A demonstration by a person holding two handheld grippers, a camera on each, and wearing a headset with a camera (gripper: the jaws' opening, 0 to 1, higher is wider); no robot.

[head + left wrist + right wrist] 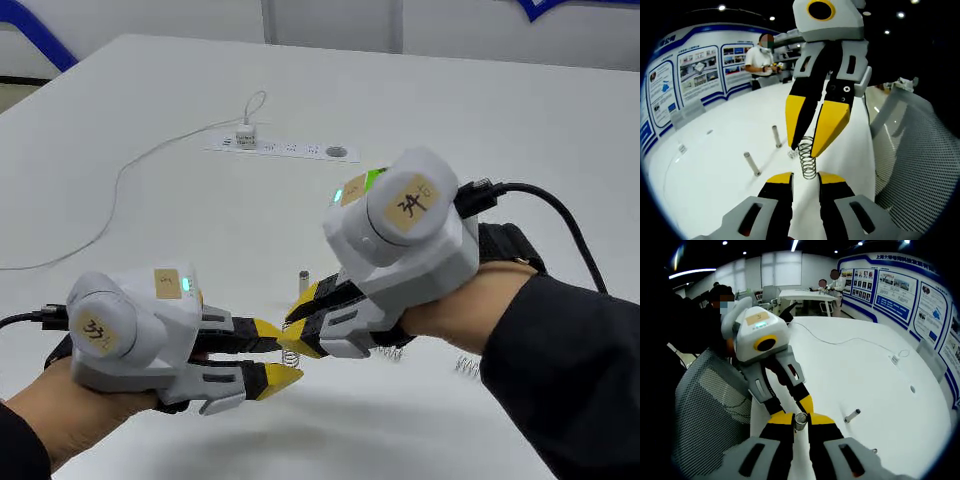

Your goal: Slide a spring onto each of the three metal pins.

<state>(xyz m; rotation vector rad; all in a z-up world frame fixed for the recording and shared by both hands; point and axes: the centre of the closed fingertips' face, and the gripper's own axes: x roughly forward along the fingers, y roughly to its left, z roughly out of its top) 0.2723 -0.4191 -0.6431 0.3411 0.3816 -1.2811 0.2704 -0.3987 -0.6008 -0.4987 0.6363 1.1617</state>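
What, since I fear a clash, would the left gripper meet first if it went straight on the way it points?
The spring, pinched by the right gripper, sits just ahead of the left gripper, whose jaws stand open. It likely comes first, then the right gripper itself. Exact depth is unclear.

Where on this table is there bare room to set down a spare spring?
Bare white tabletop lies beyond the white power strip and right of it, and between the white cable and the left hand-held gripper. Crowded: where it meets the right hand-held gripper around the coiled metal spring, with the upright metal pin behind and loose springs alongside.
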